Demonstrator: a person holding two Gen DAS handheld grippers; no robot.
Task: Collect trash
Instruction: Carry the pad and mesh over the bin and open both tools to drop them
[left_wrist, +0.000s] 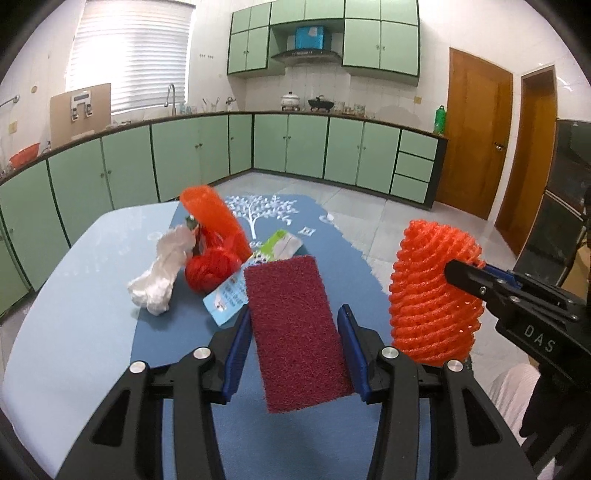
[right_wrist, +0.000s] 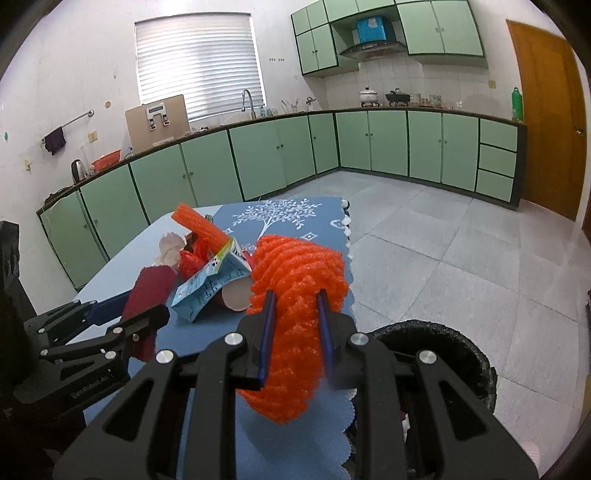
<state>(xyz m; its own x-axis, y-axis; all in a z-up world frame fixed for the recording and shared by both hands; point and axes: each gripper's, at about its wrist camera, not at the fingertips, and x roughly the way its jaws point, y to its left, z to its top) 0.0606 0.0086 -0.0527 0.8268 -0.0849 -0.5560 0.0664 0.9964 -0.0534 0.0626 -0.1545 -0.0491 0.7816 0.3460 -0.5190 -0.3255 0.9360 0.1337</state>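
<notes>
Trash lies in a loose pile on a light blue table (left_wrist: 74, 332), partly on the darker blue cloth (left_wrist: 325, 236) with a white tree printed on it. Beside the table, low at the right of the right wrist view, stands a bin lined with a black bag (right_wrist: 461, 354).

The biggest piece is an orange foam net sleeve (right_wrist: 295, 332), a tube of woven mesh, squeezed in the middle by the right gripper (right_wrist: 295, 317), whose blue pads are closed narrowly on it; it hangs in the air above the cloth's edge, near the bin. Next is a dark red scouring pad (left_wrist: 295, 332), flat, rectangular and rough, held between the blue pads of the left gripper (left_wrist: 295, 339) at a middle width, raised over the cloth.

On the table remain a second orange net sleeve (left_wrist: 218, 221) leaning upright, a crumpled white tissue (left_wrist: 159, 277), a red mesh ball (left_wrist: 210, 271), a flattened light blue carton (right_wrist: 207, 288) and a green and white wrapper (left_wrist: 279, 245). The print on the carton and the wrapper is too small to read.

On the right gripper's black body the letters "DAS" can be read in the left wrist view. The left gripper's body also carries pale lettering, which I cannot read surely.
</notes>
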